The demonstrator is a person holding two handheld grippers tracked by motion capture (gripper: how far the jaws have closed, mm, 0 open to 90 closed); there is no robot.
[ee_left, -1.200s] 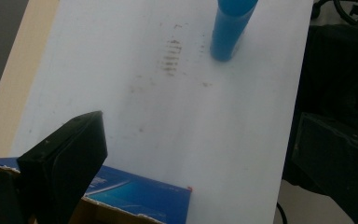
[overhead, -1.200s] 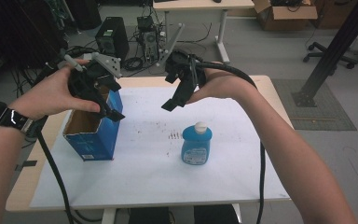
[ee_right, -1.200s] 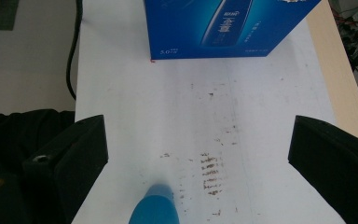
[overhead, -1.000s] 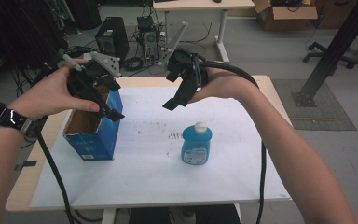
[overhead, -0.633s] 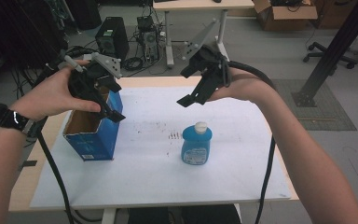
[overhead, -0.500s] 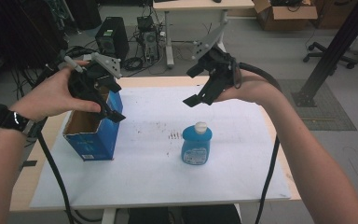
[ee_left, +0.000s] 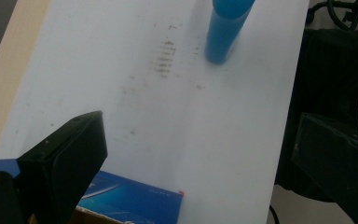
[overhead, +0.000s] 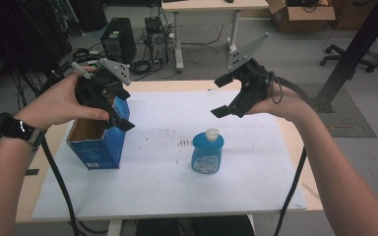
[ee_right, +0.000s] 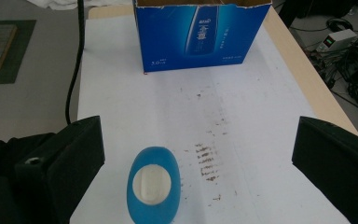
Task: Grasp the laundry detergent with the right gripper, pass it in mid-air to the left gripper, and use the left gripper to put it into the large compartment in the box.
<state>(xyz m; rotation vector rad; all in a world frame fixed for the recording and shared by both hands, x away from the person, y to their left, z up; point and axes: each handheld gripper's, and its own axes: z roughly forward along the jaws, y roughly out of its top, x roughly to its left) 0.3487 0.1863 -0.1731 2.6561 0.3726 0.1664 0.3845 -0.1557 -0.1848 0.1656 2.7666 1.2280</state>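
On stained white tabletop [overhead: 167,167], blue bottle [overhead: 207,152]

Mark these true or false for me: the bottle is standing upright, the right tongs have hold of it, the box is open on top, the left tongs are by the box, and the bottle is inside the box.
1. The blue bottle stands upright on the white sheet. True.
2. The right tongs grip the bottle. False: they are open and held above it, apart from it.
3. The blue box is open on top. True.
4. The left tongs are at the box. True: they sit at its upper edge; the left gripper view shows them open.
5. The bottle is inside the box. False: it stands on the sheet, well clear of the box.
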